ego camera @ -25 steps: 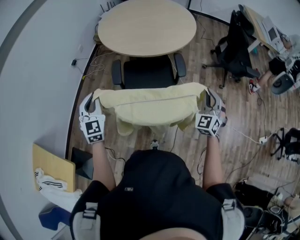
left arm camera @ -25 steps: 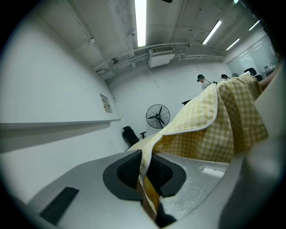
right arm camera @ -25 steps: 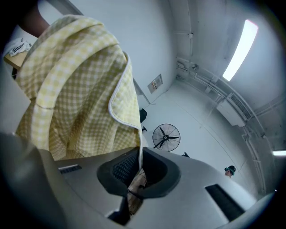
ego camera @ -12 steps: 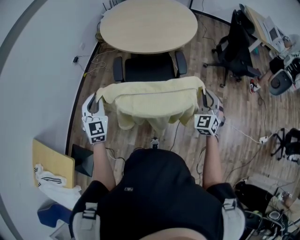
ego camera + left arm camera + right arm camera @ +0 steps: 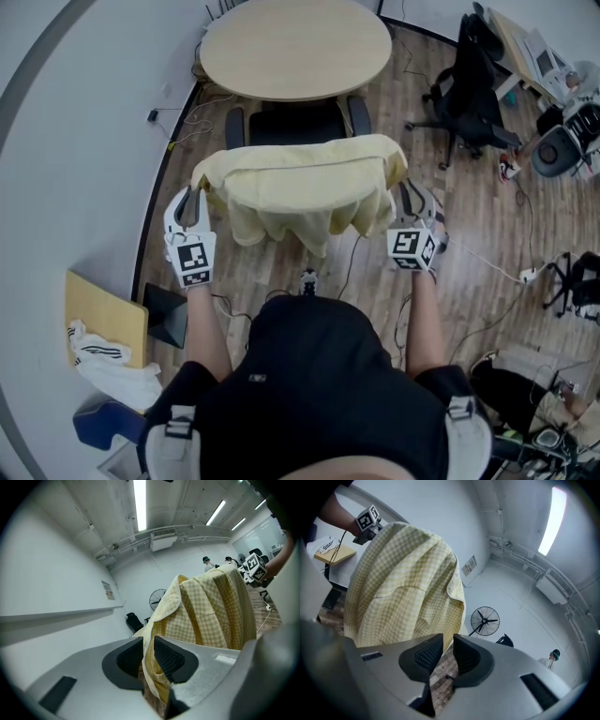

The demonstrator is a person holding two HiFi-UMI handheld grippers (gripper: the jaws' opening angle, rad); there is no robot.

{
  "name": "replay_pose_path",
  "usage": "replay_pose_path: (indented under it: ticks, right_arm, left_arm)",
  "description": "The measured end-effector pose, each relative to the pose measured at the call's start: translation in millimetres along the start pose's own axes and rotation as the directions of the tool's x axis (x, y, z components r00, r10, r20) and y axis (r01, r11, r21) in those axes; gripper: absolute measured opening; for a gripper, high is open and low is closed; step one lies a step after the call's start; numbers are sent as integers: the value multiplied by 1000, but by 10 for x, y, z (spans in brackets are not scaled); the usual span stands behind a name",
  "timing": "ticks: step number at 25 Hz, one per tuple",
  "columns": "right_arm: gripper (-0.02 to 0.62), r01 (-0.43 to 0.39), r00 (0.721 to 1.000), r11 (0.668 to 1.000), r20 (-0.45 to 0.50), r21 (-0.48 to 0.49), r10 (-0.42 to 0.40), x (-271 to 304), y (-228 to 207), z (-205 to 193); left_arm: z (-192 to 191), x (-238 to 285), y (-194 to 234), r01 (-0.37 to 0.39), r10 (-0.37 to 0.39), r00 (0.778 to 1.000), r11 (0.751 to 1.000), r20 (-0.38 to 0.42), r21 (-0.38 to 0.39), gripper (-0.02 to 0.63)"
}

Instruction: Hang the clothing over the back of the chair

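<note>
Nearest you, on your side of the chair, your left gripper has its jaws narrowed onto a fold of the yellow checked shirt. Your right gripper sits just off the shirt's right corner with a slim gap between its jaws and only floor showing through, so I judge it holds nothing. The shirt lies draped across the top of the chair's back, its hem hanging on your side. The hanging looks nearly done; what's left is the left release and drawing both grippers clear. Behind the chair toward you is open floor with a few cables. Beyond the chair, the round table crowds the seat, so don't push forward.
</note>
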State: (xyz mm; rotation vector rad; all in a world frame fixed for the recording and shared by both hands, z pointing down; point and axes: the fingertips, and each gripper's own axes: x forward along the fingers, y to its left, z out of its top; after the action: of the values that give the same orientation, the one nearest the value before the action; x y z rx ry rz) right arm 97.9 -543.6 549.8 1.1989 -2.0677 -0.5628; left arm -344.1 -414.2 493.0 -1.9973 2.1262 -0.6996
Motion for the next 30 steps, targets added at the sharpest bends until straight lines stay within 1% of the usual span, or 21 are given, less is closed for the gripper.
replay_pose_path:
  ticks: [5, 8, 10, 12, 14, 22, 26, 30]
  right_arm:
    - [57, -14, 1000, 1000, 5, 16, 14, -197, 71, -91]
    - [39, -26, 1000, 1000, 9, 5, 26, -340, 117, -125]
    - [24, -25, 999, 1000, 24, 0, 25, -437, 135, -147]
    - [7, -22, 999, 1000, 34, 0, 22, -547, 148, -185]
    - [-3, -20, 999, 1000, 39, 2, 19, -679, 144, -215]
    - [-6, -59, 995, 996, 85, 66, 53, -1181, 218, -328]
    - [-6, -79, 992, 995, 100, 68, 72, -1406, 278, -421]
    - [-6, -95, 990, 994, 109, 60, 88, -1618, 355, -470]
  left_arm:
    - [16, -234, -127, -3, 3, 1000, 1000, -2, -5, 64]
    - [12, -393, -211, -6, 6, 1000, 1000, -7, -9, 63]
    - [26, -514, -250, -24, 24, 1000, 1000, -4, -20, 60]
    - [42, -653, -277, -55, 56, 998, 998, 3, -36, 21]
    - [53, -789, -331, -72, 72, 997, 996, 7, -46, 4]
    - [76, -1283, -641, -56, 56, 998, 997, 6, -52, 0]
    - [126, -1549, -814, -60, 61, 998, 997, 4, -45, 0]
    - [104, -1828, -901, -73, 73, 997, 996, -4, -50, 0]
